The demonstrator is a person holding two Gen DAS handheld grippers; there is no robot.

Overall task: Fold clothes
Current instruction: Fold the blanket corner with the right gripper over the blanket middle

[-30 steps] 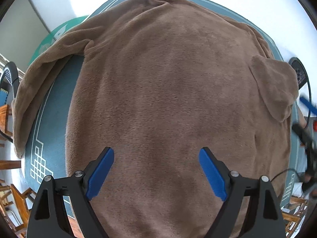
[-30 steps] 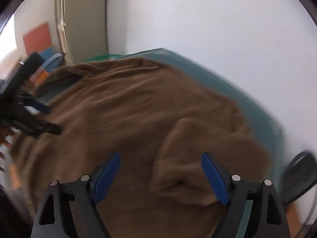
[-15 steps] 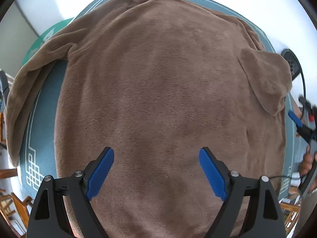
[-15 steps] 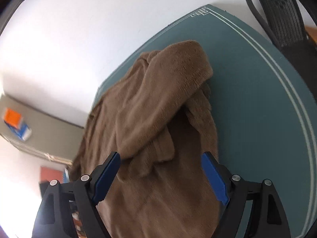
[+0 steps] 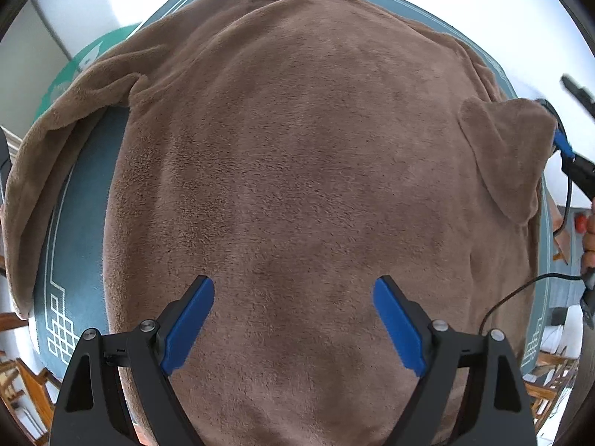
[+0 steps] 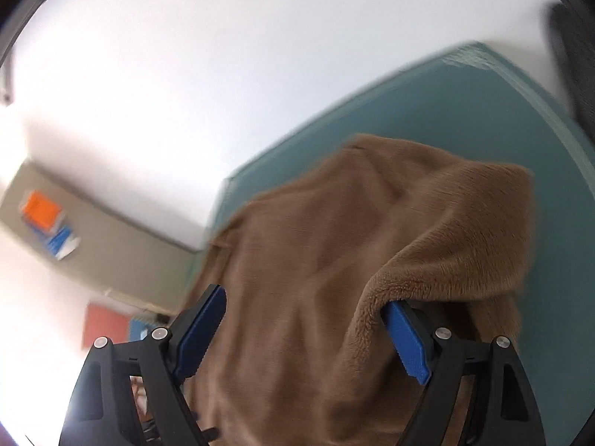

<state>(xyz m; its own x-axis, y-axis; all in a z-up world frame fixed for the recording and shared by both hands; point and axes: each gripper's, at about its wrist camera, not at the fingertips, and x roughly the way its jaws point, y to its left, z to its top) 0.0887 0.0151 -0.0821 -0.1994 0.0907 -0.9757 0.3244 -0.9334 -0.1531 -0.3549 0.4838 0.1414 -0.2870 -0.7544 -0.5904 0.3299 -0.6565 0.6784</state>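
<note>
A brown fleece top lies spread over a teal tablecloth. Its left sleeve trails off to the left, and the right sleeve is folded back onto the body. My left gripper hangs open above the lower middle of the top, with nothing between its pads. In the right wrist view my right gripper is open at the folded sleeve. Its right fingertip sits under the sleeve's rolled edge, and fabric lies between the wide jaws. One of its fingers shows beside that sleeve.
Wooden chairs stand below the table's near corners. A black chair is behind the far right corner. A beige cabinet stands by the white wall. A person's hand and a black cable are at the right edge.
My right gripper rolled and swung in from above the table to the folded sleeve, its right finger now under the sleeve's edge. The left gripper only drifted slightly over the top.
</note>
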